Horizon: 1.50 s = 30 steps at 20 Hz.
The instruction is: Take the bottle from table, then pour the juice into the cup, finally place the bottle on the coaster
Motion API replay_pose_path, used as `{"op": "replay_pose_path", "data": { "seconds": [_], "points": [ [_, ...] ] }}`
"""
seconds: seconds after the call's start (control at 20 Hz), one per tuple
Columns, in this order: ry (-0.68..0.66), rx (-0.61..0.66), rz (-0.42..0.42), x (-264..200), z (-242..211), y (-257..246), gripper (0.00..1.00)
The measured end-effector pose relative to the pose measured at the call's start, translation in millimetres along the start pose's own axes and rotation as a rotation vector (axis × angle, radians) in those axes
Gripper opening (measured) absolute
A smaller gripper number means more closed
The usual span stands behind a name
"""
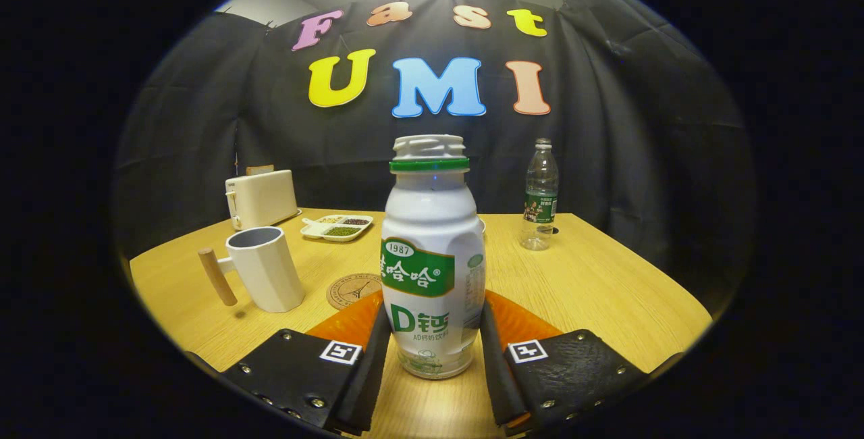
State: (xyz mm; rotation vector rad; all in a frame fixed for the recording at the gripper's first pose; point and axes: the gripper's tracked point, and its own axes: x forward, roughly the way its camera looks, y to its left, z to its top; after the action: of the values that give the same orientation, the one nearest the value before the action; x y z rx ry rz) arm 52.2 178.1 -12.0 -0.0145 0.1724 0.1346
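Tabletop [594, 277] of pale wood is carrying everything, spreading ahead of the claw [434, 348] out to the booth's dark cloth wall. Well beyond the claw and to its left, a cream toaster [262, 198] is sitting by the far edge, out of the working area. Nearer, the bottle [432, 256] is standing upright between the two fingers, white with a green band under its open neck; no cap is showing, which suits a pour. The fingers are sitting against its lower sides, one on each flank, so the claw is looking closed onto the bottle low down, gripping the body beneath the label's widest part; the base is appearing to rest on the wood, so I judge the lift is not yet begun. To the claw's left and a little ahead, the cup [265, 268] is standing upright with its wooden handle pointing further left, its mouth open to receive juice. Beyond the claw to its right, a clear water bottle [540, 196] is standing near the far edge, apart from the task. Far ahead and left, a divided dish [337, 227] is holding small portions of food. Just ahead of the left finger, partly behind the bottle, the round coaster [352, 290] is lying flat, waiting for the bottle afterwards.
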Motion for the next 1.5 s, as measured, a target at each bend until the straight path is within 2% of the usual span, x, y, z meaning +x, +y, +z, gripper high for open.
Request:
{"op": "replay_pose_path", "data": {
  "seconds": [0.45, 0.8, 1.5],
  "points": [
    [-0.033, -0.25, -0.097, 16, 37, 17, 0.64],
    [-0.027, -0.505, -0.16, 33, 49, 30, 0.64],
    [-0.018, -0.943, -0.262, 48, 42, 46, 0.64]
  ]
}}
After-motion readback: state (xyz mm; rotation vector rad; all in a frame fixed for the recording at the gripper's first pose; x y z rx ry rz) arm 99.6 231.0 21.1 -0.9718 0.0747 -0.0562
